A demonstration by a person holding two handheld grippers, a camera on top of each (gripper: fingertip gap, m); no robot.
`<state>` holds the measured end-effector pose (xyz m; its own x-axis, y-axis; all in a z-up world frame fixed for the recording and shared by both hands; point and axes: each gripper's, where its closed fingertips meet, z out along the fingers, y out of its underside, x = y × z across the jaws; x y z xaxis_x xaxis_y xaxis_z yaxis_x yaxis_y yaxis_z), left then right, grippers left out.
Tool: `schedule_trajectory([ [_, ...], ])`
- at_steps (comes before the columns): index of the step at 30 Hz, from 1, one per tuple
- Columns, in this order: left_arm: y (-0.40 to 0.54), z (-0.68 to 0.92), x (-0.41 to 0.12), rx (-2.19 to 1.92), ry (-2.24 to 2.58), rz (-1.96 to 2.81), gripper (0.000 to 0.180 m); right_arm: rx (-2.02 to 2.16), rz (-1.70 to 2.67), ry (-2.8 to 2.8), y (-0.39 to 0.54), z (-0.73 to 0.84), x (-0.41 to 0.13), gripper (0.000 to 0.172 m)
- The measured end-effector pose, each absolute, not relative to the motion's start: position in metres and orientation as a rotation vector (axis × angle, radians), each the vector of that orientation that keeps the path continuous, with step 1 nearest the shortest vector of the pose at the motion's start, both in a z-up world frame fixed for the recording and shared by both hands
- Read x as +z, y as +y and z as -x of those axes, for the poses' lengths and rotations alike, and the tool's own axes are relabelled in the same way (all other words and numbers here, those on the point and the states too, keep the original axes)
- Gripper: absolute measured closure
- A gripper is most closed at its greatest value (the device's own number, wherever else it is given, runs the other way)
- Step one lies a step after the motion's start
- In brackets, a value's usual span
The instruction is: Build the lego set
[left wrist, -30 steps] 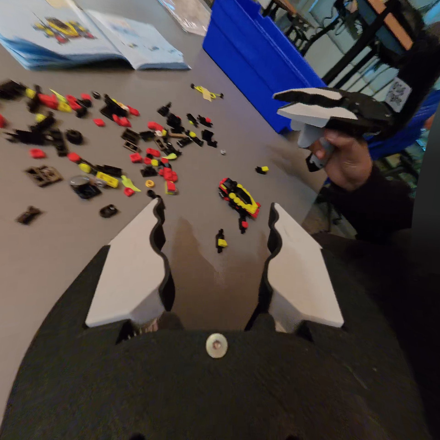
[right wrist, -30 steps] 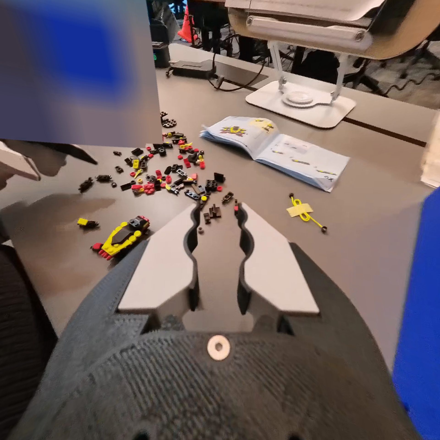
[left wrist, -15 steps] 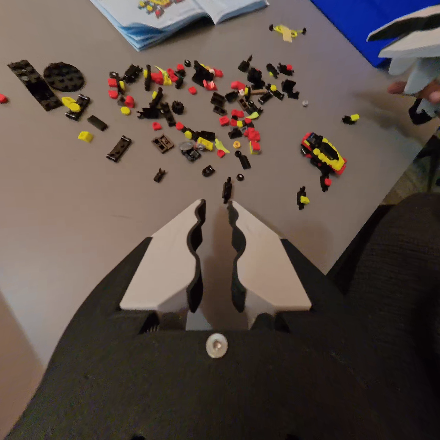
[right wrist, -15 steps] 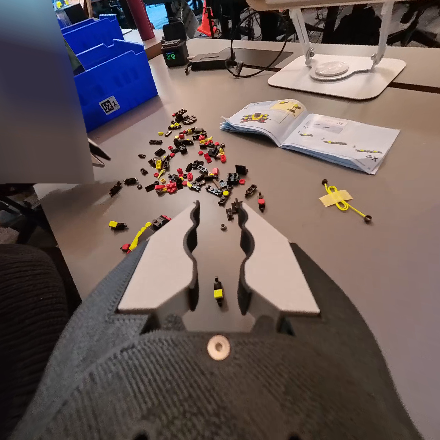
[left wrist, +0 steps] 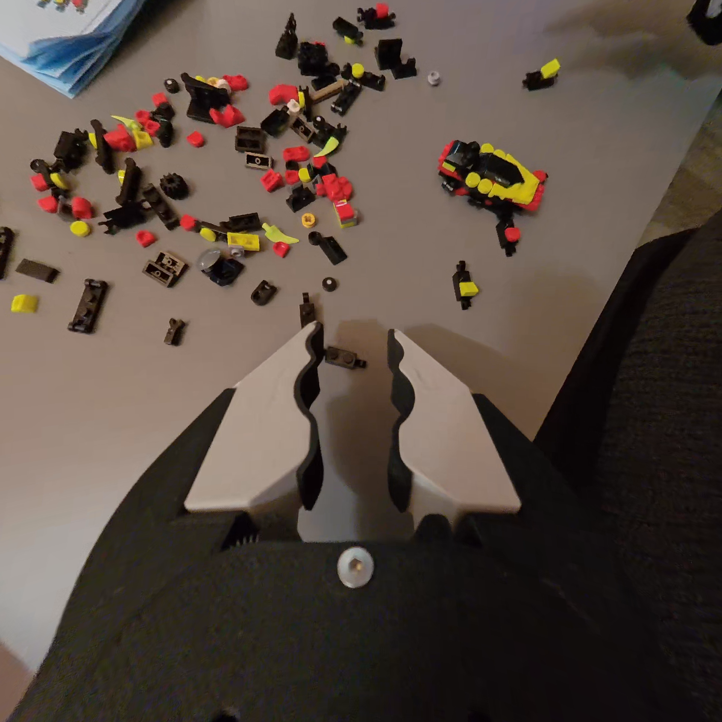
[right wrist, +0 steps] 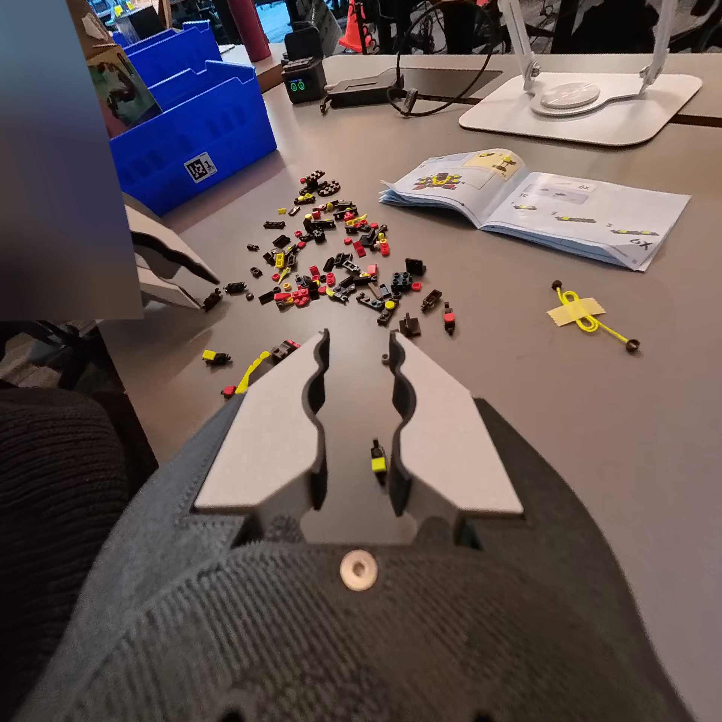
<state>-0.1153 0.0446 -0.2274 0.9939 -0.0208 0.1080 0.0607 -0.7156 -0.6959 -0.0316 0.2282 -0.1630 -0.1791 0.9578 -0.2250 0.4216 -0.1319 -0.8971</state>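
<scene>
My left gripper (left wrist: 354,332) is open and low over the grey table (left wrist: 156,410). A small black clip plate (left wrist: 344,357) lies on the table between its fingertips, against the left pad, with a clear gap to the right pad. Another black clip piece (left wrist: 308,312) lies just beyond the left fingertip. The heap of loose black, red and yellow bricks (left wrist: 242,164) lies ahead, with a partly built yellow, black and red model (left wrist: 492,176) to the right. My right gripper (right wrist: 359,336) is open and empty above the table; a black and yellow piece (right wrist: 378,461) lies on the table below its gap.
An open instruction booklet (right wrist: 547,203) lies behind the bricks. Blue bins (right wrist: 187,133) stand at the back left. A yellow cord with tape (right wrist: 578,312) lies to the right. A white stand base (right wrist: 578,105) and a black cable are at the far side. The table's edge (left wrist: 664,187) runs at the right. Some 20 centimeters of space lies between my two pairs of fingers.
My left gripper dropped lower and closer to the loose pieces; its jaws narrowed from wide, then widened a little, and the black clip plate now lies between the tips. My right gripper shifted slightly forward, staying open.
</scene>
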Motion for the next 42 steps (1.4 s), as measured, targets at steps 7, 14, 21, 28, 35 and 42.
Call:
schedule_trajectory([
  [7, 0.044, 0.118, -0.232, -0.177, -0.035, 2.412, 0.147, 1.329, 1.572, -1.561, 0.233, 0.024, -0.16, 0.143],
  [14, 0.041, 0.122, -0.237, -0.177, -0.049, 2.436, 0.148, 1.376, 1.58, -1.552, 0.23, 0.024, -0.159, 0.142],
  [21, 0.041, 0.119, -0.235, -0.207, -0.055, 2.42, 0.148, 1.439, 1.592, -1.539, 0.225, 0.025, -0.156, 0.142],
  [28, 0.035, 0.131, -0.236, -0.145, -0.151, 2.465, 0.154, 1.451, 1.582, -1.546, 0.22, 0.024, -0.154, 0.142],
  [35, 0.03, 0.13, -0.23, -0.305, -0.355, 2.442, 0.162, 1.46, 1.584, -1.545, 0.219, 0.024, -0.154, 0.142],
  [42, 0.033, 0.128, -0.238, -0.349, -0.381, 2.433, 0.156, 1.466, 1.595, -1.543, 0.22, 0.025, -0.156, 0.142],
])
